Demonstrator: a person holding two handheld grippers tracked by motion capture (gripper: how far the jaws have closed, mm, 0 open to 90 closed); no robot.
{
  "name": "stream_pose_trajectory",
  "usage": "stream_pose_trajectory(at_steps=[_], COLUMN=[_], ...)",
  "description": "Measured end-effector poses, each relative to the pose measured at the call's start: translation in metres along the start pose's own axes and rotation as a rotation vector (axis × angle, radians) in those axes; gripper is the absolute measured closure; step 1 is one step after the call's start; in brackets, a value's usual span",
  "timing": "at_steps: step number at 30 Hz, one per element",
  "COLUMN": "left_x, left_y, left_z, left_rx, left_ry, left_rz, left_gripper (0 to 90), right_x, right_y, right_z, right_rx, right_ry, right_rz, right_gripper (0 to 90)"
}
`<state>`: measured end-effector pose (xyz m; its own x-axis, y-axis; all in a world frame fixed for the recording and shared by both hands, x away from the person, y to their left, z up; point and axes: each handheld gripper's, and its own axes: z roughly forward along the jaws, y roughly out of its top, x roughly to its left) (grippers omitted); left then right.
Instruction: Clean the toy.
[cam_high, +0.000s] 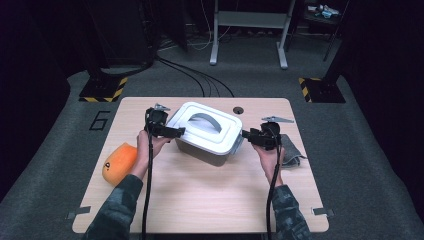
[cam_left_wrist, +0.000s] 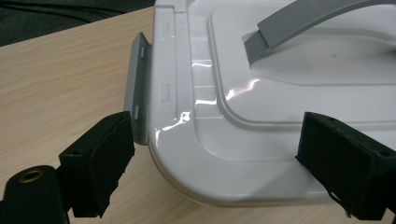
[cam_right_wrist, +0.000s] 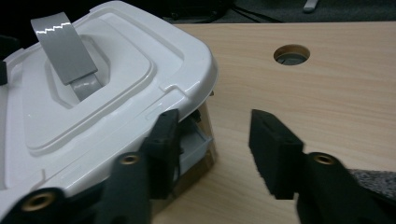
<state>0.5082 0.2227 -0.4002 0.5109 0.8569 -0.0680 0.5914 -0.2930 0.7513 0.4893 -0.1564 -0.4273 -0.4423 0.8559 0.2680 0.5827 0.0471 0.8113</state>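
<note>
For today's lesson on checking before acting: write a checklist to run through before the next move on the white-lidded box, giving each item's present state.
1. Left gripper open wide enough for the lid corner: ok, jaws stand either side of it.
2. Left latch free of the pads: ok, flipped outward, untouched.
3. Right gripper clear of the right latch: cannot tell, one jaw sits right against it.
4. Lid seated flat on the box: cannot tell.
5. Handle unobstructed: ok.
6. Table around the box free: ok, the orange thing and grey cloth lie apart.
</note>
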Motion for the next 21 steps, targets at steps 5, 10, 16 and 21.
stream_pose_trajectory(at_steps=[5, 10, 16, 21], left_x=[-0.002, -0.015, -0.033, -0.045], left_y=[-0.003, -0.011, -0.032, -0.058], left_z=[-0.018, -0.034, -0.039, -0.034], left_rx=[-0.029, -0.059, -0.071, -0.06], left_ry=[0.005, 0.003, -0.039, -0.054], left_rz=[0.009, 0.037, 0.062, 0.089], left_gripper=[10.3, 10.3, 10.3, 10.3], right_x=[0.011, 0.03, 0.052, 0.062], right_y=[0.009, 0.02, 0.029, 0.034], right_z=[-0.007, -0.003, 0.013, 0.03], right_rx=[0.019, 0.039, 0.077, 0.103], right_ry=[0.023, 0.045, 0.083, 0.102], right_rz=[-0.102, -0.174, -0.255, -0.28], right_gripper=[32.5, 29.6, 29.6, 36.7])
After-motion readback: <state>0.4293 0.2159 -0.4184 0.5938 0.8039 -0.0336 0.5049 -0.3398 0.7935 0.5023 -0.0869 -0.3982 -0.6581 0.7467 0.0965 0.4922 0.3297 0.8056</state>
